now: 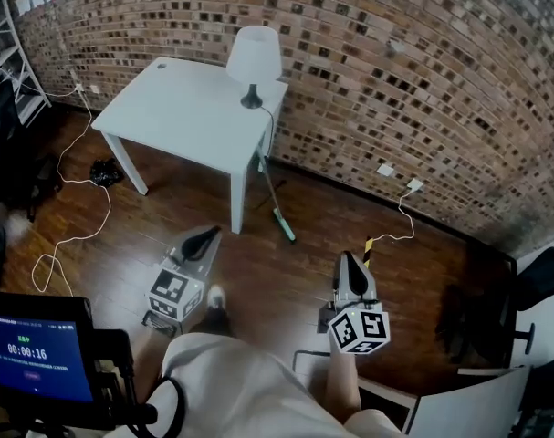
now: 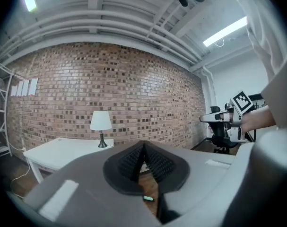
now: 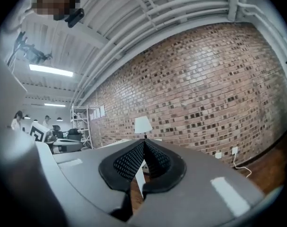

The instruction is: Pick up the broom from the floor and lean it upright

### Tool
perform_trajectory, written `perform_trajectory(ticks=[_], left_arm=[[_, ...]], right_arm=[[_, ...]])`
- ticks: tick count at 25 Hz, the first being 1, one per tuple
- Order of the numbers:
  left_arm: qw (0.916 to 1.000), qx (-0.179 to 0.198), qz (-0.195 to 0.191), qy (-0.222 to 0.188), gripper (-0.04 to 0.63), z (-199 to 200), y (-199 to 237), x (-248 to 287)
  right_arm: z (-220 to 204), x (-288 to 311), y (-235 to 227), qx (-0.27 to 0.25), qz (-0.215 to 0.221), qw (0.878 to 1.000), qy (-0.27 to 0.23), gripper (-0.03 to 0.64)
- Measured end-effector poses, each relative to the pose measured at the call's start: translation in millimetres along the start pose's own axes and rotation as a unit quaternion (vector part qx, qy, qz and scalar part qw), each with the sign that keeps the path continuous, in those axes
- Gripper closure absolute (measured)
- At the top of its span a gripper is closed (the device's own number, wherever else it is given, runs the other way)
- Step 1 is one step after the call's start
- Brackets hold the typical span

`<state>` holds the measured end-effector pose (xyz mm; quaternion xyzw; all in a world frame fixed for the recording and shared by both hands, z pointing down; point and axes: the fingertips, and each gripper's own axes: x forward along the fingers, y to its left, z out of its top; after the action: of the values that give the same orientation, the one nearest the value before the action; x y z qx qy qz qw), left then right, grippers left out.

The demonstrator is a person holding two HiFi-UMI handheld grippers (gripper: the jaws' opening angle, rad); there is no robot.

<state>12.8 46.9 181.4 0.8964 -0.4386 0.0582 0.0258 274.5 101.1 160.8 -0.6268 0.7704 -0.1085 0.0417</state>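
Note:
The broom [image 1: 275, 201] has a thin handle and a green head [image 1: 285, 226]. Its head rests on the wooden floor and its handle slants up to the right corner of the white table [image 1: 185, 108]. My left gripper [image 1: 213, 233] hovers low, short of the table's front leg and left of the broom head, its jaws closed with nothing between them. My right gripper [image 1: 348, 257] hangs to the right of the broom, also shut and empty. In the left gripper view a bit of the green head [image 2: 148, 198] shows below the closed jaws [image 2: 143, 145]. The right gripper's jaws [image 3: 144, 143] meet at the tip.
A white lamp [image 1: 254, 57] stands on the table by the brick wall [image 1: 395, 80]. White cables [image 1: 76, 217] trail over the floor at left, another [image 1: 400, 217] hangs from a wall socket. A black chair [image 1: 482, 318] stands at right, a small screen [image 1: 35, 354] at lower left.

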Motion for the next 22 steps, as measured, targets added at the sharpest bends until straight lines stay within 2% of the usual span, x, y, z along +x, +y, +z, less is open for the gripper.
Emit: perform_trajectory(ticks=[2, 6, 9, 11, 15, 17, 19, 22], left_arm=[[0.9999, 0.009, 0.011, -0.009, 0.594, 0.2, -34.2, -24.9], [0.9995, 0.03, 0.012, 0.001, 0.594, -10.1, -101.8, -72.4], [0.9989, 0.033, 0.032, -0.004, 0.594, -4.0, -130.6, -107.2], [0.9988, 0.029, 0.038, -0.01, 0.594, 0.4, -140.8, -124.1], [0.9993, 0.011, 0.017, -0.033, 0.594, 8.6, -159.7, -143.5], [0.9988, -0.006, 0.023, -0.043, 0.594, 9.6, -158.8, -149.2], [0.9986, -0.014, 0.034, -0.039, 0.594, 5.5, -151.0, -154.4], [0.9993, -0.005, 0.033, -0.017, 0.594, -1.1, -136.5, -162.3]], right_arm=[[-4.9, -42.7, -1.3, -0.015, 0.009, 1.0, 0.006, 0.606], [-24.8, -116.9, -10.9, -0.025, 0.017, 0.999, 0.025, 0.604], [-22.7, -158.8, -7.1, -0.034, 0.022, 0.999, 0.02, 0.604], [-23.4, -176.0, -2.8, -0.036, 0.022, 0.999, 0.021, 0.604], [-27.9, -193.6, 7.0, -0.018, 0.02, 0.999, 0.028, 0.604], [-31.8, -197.4, 12.3, -0.01, 0.021, 0.999, 0.032, 0.604], [-34.9, -197.6, 19.3, -0.008, 0.024, 0.999, 0.037, 0.604], [-35.0, -191.2, 34.7, -0.018, 0.023, 0.998, 0.046, 0.604]])
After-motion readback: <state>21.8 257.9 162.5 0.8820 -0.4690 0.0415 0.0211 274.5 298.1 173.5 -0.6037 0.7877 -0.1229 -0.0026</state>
